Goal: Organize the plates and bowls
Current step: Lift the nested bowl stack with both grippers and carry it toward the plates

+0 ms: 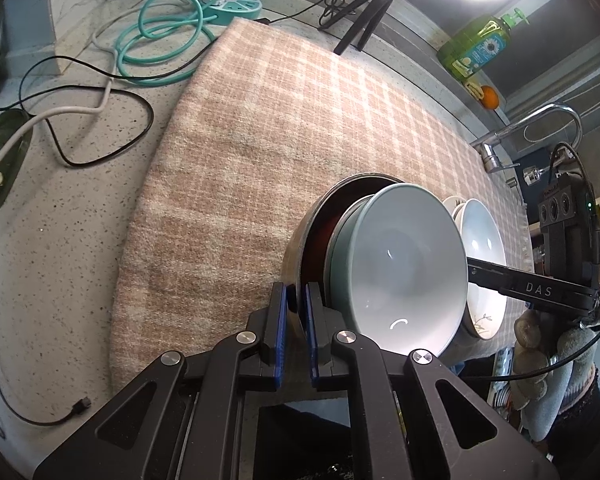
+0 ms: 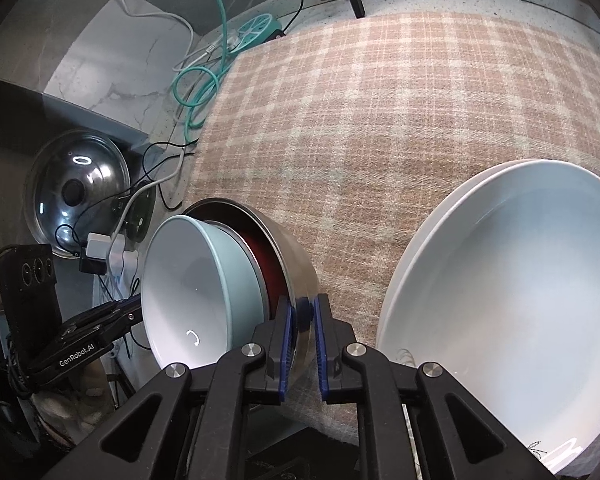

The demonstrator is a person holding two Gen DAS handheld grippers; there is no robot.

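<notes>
Both grippers, the left gripper (image 1: 296,312) and the right gripper (image 2: 302,328), pinch the rim of a steel bowl (image 2: 292,248) holding a pale blue bowl (image 1: 404,264), tipped over the checked cloth (image 1: 260,140) beside white plates (image 2: 512,280).

"DAS" stands in pale letters on the black finger of the right gripper (image 1: 496,276). "GenRobot.AI" is printed in white on the body of the left gripper (image 2: 134,312). The dish soap bottle (image 1: 476,42) label is unreadable.
</notes>
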